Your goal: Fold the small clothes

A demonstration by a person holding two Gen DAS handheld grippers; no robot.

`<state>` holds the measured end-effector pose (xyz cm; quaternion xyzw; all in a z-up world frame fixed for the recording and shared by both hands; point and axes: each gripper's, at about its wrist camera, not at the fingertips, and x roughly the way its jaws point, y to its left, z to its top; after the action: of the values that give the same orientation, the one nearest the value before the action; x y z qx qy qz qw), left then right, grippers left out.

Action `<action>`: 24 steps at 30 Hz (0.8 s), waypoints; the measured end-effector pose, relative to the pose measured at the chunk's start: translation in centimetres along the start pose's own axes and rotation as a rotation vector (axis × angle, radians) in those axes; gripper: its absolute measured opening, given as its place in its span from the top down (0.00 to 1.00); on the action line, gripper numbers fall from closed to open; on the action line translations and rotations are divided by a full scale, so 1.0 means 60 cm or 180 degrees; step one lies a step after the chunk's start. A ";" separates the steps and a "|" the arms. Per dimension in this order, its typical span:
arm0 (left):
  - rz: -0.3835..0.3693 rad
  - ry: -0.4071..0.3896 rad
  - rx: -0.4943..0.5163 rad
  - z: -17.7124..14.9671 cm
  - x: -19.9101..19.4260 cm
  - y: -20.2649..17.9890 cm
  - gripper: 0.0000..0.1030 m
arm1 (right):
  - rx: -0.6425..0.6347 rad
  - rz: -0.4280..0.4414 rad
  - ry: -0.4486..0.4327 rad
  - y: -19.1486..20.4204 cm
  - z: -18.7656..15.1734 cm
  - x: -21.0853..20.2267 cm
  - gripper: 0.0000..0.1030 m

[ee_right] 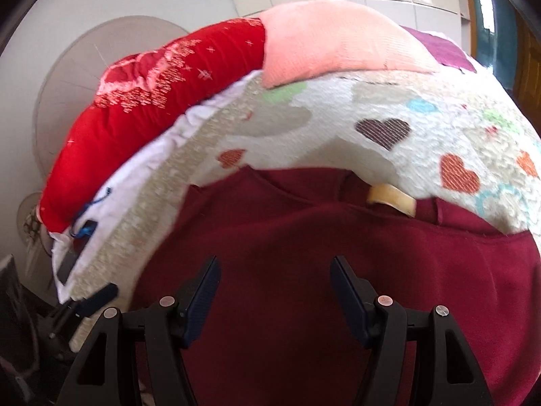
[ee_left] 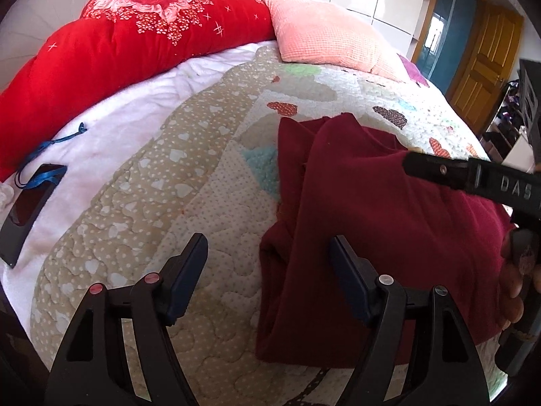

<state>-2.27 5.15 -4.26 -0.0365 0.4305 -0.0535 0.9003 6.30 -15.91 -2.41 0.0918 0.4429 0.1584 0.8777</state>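
Left wrist view: maroon garment point(ee_left: 389, 209) lies partly folded on the bed point(ee_left: 209, 186), below the pink pillow point(ee_left: 324, 37). Left gripper point(ee_left: 268, 257) and right gripper point(ee_right: 274, 287) jaws stand wide, empty. Further folds remain.

Both wrist views angled down over the quilt point(ee_left: 209, 176), close, sharing the maroon garment point(ee_right: 304, 237) and pillows point(ee_left: 331, 37)

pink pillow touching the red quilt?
Touching. In the left wrist view the pink pillow butts against the end of the red quilt, no gap between them; the right wrist view shows the same joint.
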 end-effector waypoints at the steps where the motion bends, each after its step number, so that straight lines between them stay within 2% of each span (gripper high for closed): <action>1: 0.0002 0.0000 -0.0012 0.000 -0.002 0.004 0.27 | 0.0003 0.0040 0.0001 0.006 0.004 0.001 0.33; 3: 0.0007 -0.0010 -0.0045 0.000 -0.006 0.013 0.27 | 0.0023 0.0115 0.0014 0.020 0.013 0.006 0.28; 9: -0.0084 -0.0023 -0.0208 -0.005 -0.021 0.045 0.27 | 0.0000 0.0263 0.0119 0.052 0.032 0.031 0.28; 13: -0.0265 0.0056 -0.0323 -0.008 -0.016 0.061 0.26 | -0.0090 0.0266 0.0209 0.074 0.044 0.058 0.25; 18: -0.0593 0.0250 -0.0342 -0.020 0.002 0.053 0.24 | -0.0220 0.0149 0.0464 0.104 0.065 0.121 0.21; 21: -0.0576 0.0239 -0.0237 -0.027 0.011 0.044 0.21 | -0.0421 0.0019 0.0670 0.127 0.073 0.162 0.17; 22: -0.0570 0.0225 -0.0218 -0.028 0.015 0.042 0.20 | -0.0541 -0.0090 0.0762 0.136 0.074 0.179 0.12; 24: -0.0581 0.0198 -0.0224 -0.027 0.019 0.040 0.18 | -0.0790 -0.0284 0.0836 0.151 0.074 0.204 0.11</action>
<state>-2.69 7.34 -6.44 -0.1055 0.4547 -0.1213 0.8760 14.93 -3.16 -6.18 -0.0584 0.5344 0.1834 0.8230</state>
